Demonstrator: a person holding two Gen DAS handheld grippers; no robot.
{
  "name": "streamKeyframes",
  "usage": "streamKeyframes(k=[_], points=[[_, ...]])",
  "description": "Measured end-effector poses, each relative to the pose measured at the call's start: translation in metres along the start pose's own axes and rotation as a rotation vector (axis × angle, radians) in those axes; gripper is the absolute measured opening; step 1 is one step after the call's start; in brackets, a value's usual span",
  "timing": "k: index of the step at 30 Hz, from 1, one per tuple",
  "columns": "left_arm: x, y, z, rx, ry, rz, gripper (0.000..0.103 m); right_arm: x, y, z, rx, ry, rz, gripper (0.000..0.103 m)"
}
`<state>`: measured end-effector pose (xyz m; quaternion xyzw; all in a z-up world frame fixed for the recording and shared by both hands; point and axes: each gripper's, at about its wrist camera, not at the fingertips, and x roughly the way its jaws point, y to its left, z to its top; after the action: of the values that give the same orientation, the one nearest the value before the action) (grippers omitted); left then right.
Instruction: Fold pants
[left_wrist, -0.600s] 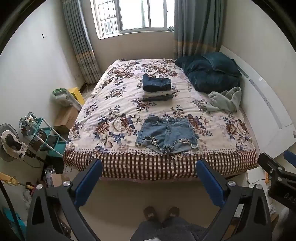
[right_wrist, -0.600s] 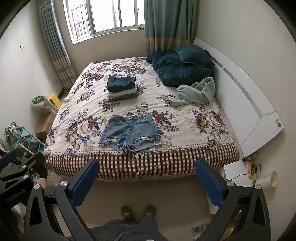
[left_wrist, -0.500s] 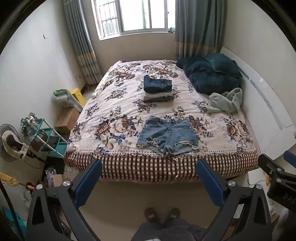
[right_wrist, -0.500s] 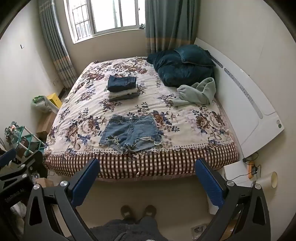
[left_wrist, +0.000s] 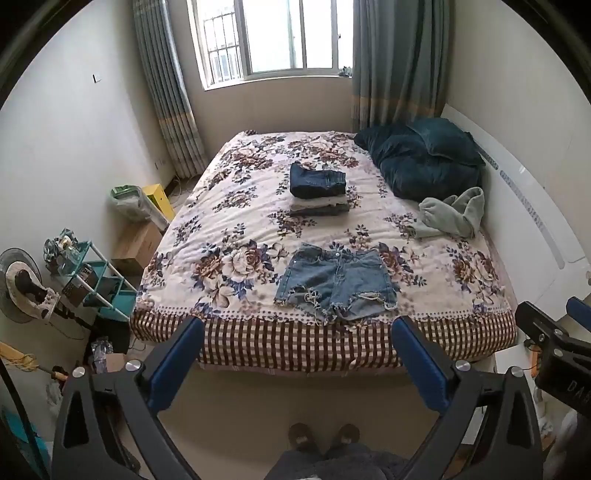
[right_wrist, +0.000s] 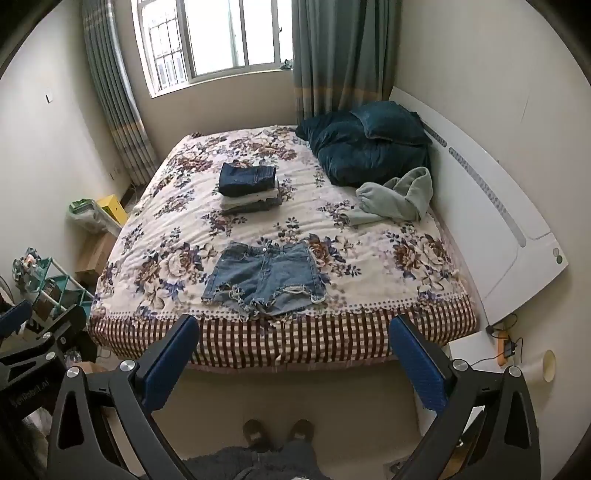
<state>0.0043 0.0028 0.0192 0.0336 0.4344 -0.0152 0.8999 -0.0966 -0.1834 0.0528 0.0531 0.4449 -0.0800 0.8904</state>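
Light blue denim shorts (left_wrist: 336, 282) lie flat and unfolded near the front edge of the floral bed (left_wrist: 229, 229), waistband away from me; they also show in the right wrist view (right_wrist: 264, 275). A stack of folded pants (left_wrist: 318, 188) with a dark denim pair on top sits mid-bed, also in the right wrist view (right_wrist: 249, 188). My left gripper (left_wrist: 297, 339) is open and empty, held above the floor short of the bed. My right gripper (right_wrist: 293, 339) is open and empty at the same distance.
A dark teal duvet and pillow (left_wrist: 421, 158) and a pale green hoodie (left_wrist: 450, 212) lie at the right by the white headboard (right_wrist: 491, 206). A teal shelf rack (left_wrist: 92, 280), boxes and a fan stand left of the bed. My slippered feet (left_wrist: 321, 437) are on the floor.
Both views have shifted slightly; the bed and shorts sit a little lower in frame. Both grippers stay open and empty. The clothes have not moved.
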Motion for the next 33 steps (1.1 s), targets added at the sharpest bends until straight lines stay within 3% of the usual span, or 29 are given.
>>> streamKeyframes(k=[33], points=[[-0.001, -0.006, 0.004, 0.015, -0.021, 0.005, 0.103, -0.001, -0.003, 0.013, 0.005, -0.018, 0.005, 0.103]])
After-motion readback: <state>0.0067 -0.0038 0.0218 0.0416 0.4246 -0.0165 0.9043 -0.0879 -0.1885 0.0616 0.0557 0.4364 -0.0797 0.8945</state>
